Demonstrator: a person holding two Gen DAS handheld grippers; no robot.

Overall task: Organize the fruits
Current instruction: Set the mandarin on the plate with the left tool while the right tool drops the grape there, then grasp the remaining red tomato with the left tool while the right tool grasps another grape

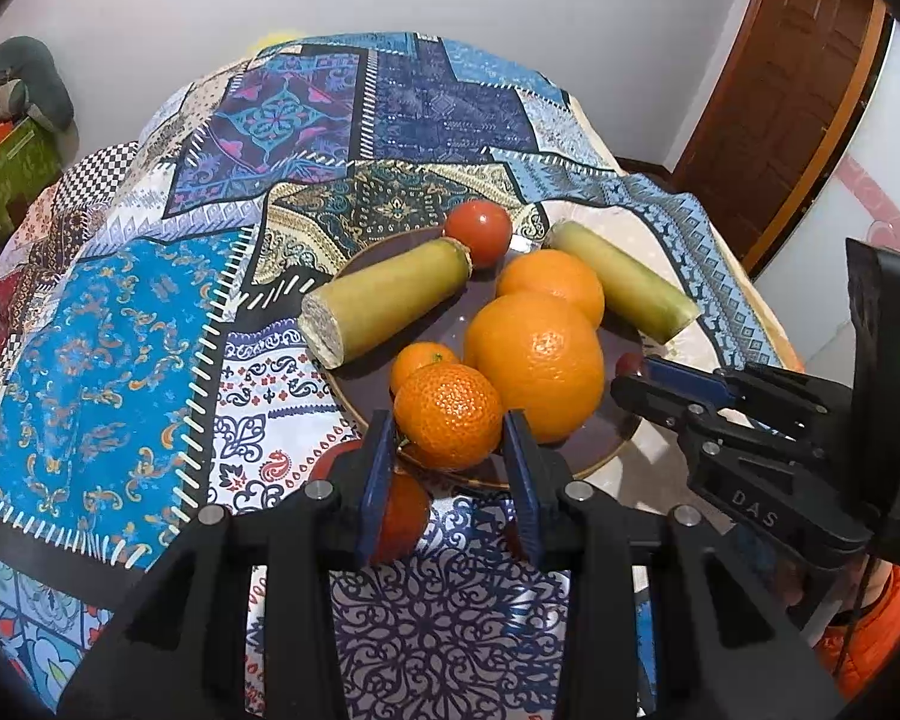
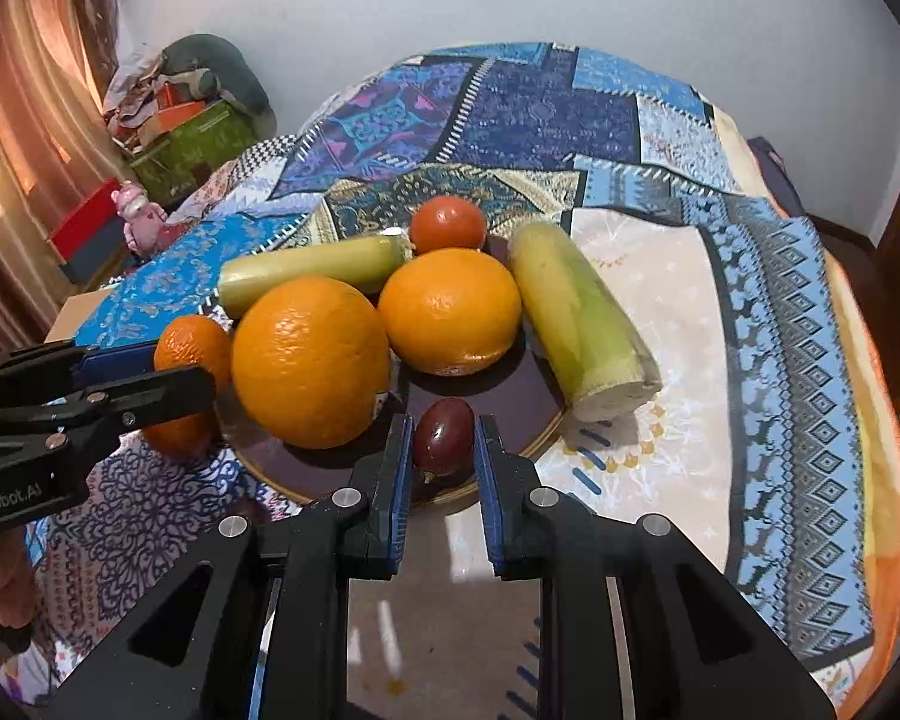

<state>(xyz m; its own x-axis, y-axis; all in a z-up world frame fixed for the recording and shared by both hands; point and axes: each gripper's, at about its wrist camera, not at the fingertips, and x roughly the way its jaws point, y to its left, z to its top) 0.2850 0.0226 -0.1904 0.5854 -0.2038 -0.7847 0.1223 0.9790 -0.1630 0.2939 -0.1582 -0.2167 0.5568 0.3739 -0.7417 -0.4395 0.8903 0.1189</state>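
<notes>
The plate [image 2: 546,420] is crowded: two big oranges [image 2: 309,360] fill its middle, and cane pieces [image 2: 576,315] bar its left and right edges. The tomato [image 2: 447,223] blocks the far rim. Open patterned tabletop [image 1: 306,120] lies free in the upper half of both frames and at the lower right of the right wrist view.

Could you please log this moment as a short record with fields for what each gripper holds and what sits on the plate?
left gripper: shut on a mandarin
right gripper: shut on a small dark red fruit
plate: dark, on the patterned tablecloth
on plate: two large oranges, a tomato, another mandarin
sugarcane pieces: two, lying across the plate's rim
</notes>
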